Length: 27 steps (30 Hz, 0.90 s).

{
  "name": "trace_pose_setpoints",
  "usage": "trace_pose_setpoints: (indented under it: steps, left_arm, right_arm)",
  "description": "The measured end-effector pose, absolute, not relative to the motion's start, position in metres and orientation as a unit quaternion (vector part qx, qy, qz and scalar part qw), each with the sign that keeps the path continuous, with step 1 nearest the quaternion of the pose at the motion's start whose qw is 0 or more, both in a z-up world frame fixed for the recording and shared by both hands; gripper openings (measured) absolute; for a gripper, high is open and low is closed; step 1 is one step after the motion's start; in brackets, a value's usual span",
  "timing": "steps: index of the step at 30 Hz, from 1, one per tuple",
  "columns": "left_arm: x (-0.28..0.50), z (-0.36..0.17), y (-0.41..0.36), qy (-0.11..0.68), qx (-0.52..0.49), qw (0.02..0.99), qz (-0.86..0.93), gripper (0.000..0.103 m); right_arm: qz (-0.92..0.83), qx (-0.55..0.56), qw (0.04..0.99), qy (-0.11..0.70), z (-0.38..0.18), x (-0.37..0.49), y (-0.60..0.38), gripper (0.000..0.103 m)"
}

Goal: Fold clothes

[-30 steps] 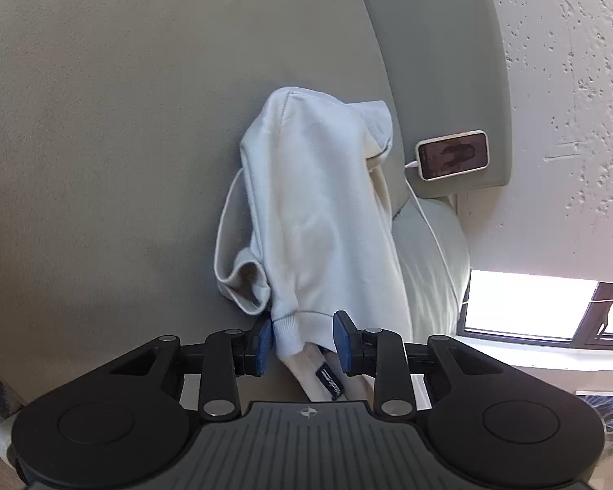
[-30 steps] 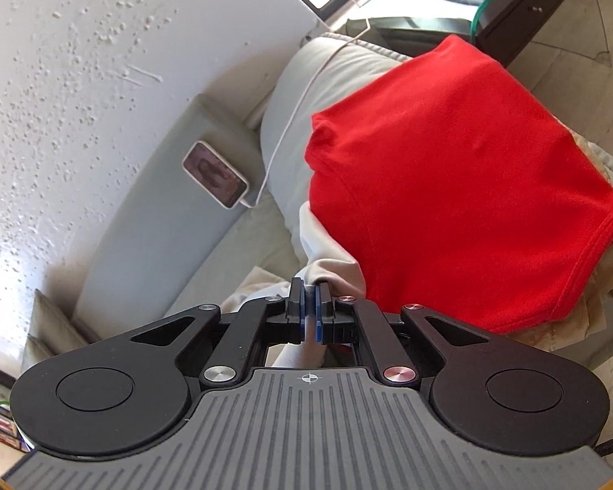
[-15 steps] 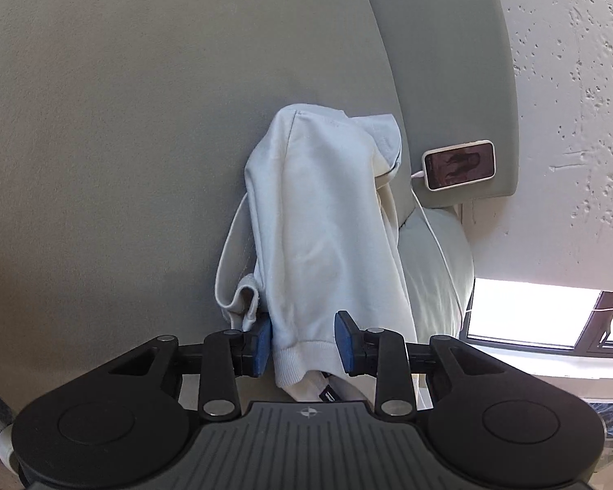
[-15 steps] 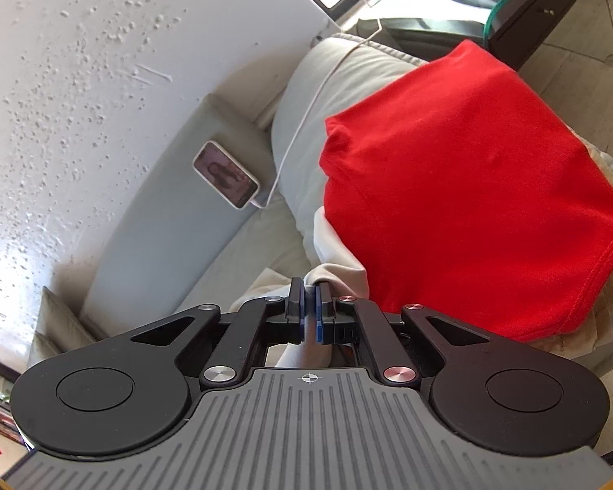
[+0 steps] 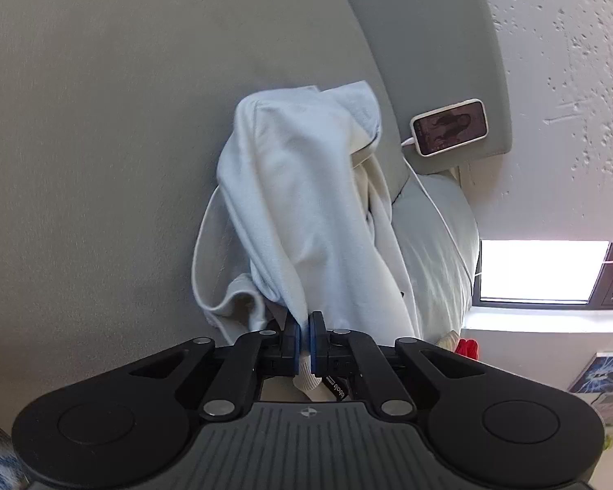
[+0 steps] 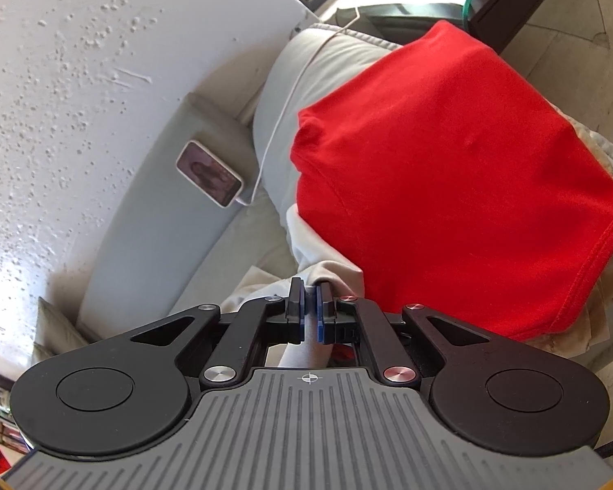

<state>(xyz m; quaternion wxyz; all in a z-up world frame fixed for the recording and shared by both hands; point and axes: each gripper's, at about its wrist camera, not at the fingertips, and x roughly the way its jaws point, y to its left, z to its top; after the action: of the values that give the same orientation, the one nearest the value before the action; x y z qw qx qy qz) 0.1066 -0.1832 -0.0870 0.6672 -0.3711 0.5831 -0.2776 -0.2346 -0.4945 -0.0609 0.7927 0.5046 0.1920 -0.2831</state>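
While both jaws pinch white garment point(image 5: 306, 204), grey sofa point(image 5: 102, 143), speckled wall point(image 6: 61, 61)

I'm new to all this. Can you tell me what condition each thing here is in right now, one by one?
Left gripper: jaws just closed, pinching the white garment's hem.
Right gripper: jaws shut on pale cloth.
White garment: bunched, draped on the sofa.
Red shirt: spread over a pale pile, untouched.
Phone: screen lit, cable plugged in, lying on the sofa's armrest.

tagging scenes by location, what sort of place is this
Likely a living room at home: a grey sofa, a phone charging on its arm, and a window beside it.
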Motion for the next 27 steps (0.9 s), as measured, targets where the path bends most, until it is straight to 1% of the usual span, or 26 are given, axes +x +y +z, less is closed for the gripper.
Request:
trace_pose_setpoints:
  steps: [3,6,9,13,15,17,19,22,24,25,27]
  left_arm:
    - [0.105,-0.056,-0.171,0.552,-0.374,0.682,-0.3,0.0]
    - [0.103,-0.019,-0.144,0.507,-0.402,0.693,-0.319,0.0]
    - [0.102,0.021,-0.119,0.448,-0.429,0.71,-0.333,0.0]
    - [0.099,0.093,-0.089,0.347,-0.452,0.736,-0.365,0.0]
    - [0.09,0.136,-0.077,0.284,-0.451,0.751,-0.389,0.0]
    - [0.074,0.18,-0.063,0.21,-0.448,0.762,-0.416,0.0]
    - [0.052,0.222,-0.048,0.131,-0.44,0.771,-0.44,0.0]
    - [0.019,0.271,-0.031,0.032,-0.419,0.782,-0.46,0.0]
    - [0.002,0.293,-0.026,-0.004,-0.394,0.803,-0.446,0.0]
    - [-0.003,0.3,-0.024,-0.004,-0.393,0.806,-0.443,0.0]
    - [-0.012,0.306,-0.015,-0.004,-0.399,0.8,-0.449,0.0]
  right_arm:
    - [-0.281,0.506,0.792,0.192,-0.06,-0.233,-0.496,0.006]
    - [-0.274,0.508,0.793,0.193,-0.055,-0.229,-0.497,0.006]
    - [-0.257,0.508,0.799,0.192,-0.045,-0.22,-0.495,0.005]
    - [-0.197,0.536,0.805,0.162,-0.018,-0.203,-0.491,0.005]
    - [-0.164,0.542,0.812,0.138,0.007,-0.195,-0.488,0.004]
    - [-0.133,0.527,0.834,0.096,0.047,-0.194,-0.478,0.004]
    - [-0.098,0.49,0.865,0.037,0.097,-0.202,-0.462,0.004]
    - [-0.058,0.41,0.908,-0.056,0.17,-0.224,-0.429,0.004]
    - [-0.04,0.355,0.927,-0.117,0.209,-0.241,-0.407,0.004]
    - [-0.034,0.33,0.934,-0.13,0.224,-0.246,-0.398,0.004]
    - [-0.026,0.32,0.939,-0.122,0.245,-0.247,-0.391,0.004]
